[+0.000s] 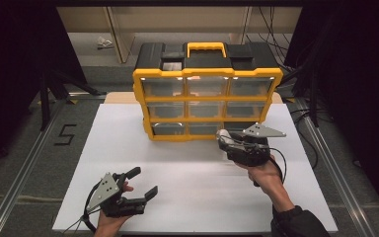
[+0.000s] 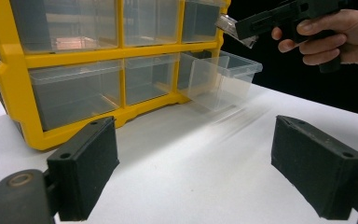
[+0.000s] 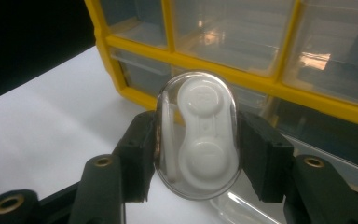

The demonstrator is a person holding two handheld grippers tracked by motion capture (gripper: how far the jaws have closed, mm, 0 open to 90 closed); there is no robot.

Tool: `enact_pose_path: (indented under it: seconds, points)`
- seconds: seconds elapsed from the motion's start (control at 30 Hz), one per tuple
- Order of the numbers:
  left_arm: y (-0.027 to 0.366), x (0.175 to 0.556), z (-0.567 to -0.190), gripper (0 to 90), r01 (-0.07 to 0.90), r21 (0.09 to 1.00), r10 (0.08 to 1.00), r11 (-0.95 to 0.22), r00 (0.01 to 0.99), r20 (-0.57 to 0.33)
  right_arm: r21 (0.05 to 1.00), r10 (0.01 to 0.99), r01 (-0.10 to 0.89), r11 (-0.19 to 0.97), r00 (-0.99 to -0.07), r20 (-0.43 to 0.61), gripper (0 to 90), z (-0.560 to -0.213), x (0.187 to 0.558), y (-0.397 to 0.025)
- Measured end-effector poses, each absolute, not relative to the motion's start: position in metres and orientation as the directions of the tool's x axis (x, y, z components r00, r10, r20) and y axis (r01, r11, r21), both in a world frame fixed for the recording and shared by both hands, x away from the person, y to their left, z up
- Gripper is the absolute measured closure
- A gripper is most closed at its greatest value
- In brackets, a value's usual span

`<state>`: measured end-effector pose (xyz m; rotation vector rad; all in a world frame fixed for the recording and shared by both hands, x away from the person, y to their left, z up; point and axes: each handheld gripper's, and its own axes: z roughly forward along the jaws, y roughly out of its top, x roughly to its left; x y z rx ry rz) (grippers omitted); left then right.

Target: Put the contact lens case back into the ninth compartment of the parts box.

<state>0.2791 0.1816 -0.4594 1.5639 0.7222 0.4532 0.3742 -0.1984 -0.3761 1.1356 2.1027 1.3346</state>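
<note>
While the right gripper (image 3: 196,140) pinches the clear case (image 3: 196,135) by its sides above the pulled-out drawer (image 2: 221,77) at the organizer's (image 1: 207,91) bottom right, the risk is a slip: smooth rounded plastic, narrow pad contact. Releasing off-centre would likely bounce it off the drawer rim onto the table (image 1: 192,187). Left gripper (image 1: 135,183) idles near the front edge, jaws spread, holding nothing.

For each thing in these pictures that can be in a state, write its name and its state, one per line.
Organizer: upright on the table.
Bottom-right drawer: pulled out, nothing visible inside.
Other drawers: pushed in.
Clear case: closed, clamped between the jaws.
Right gripper: shut on the case.
Left gripper: open, holding nothing.
</note>
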Motion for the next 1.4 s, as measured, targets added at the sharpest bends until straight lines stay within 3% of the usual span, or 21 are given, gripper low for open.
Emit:
enact_pose_path:
  seconds: [1.4]
  points:
    - [0.182,0.279,-0.459,14.1,0.181,0.983,0.680,-0.008,0.722,-0.128,0.875,0.868,0.466,0.129,-0.479,0.127,49.6,-0.385,0.391,-0.235]
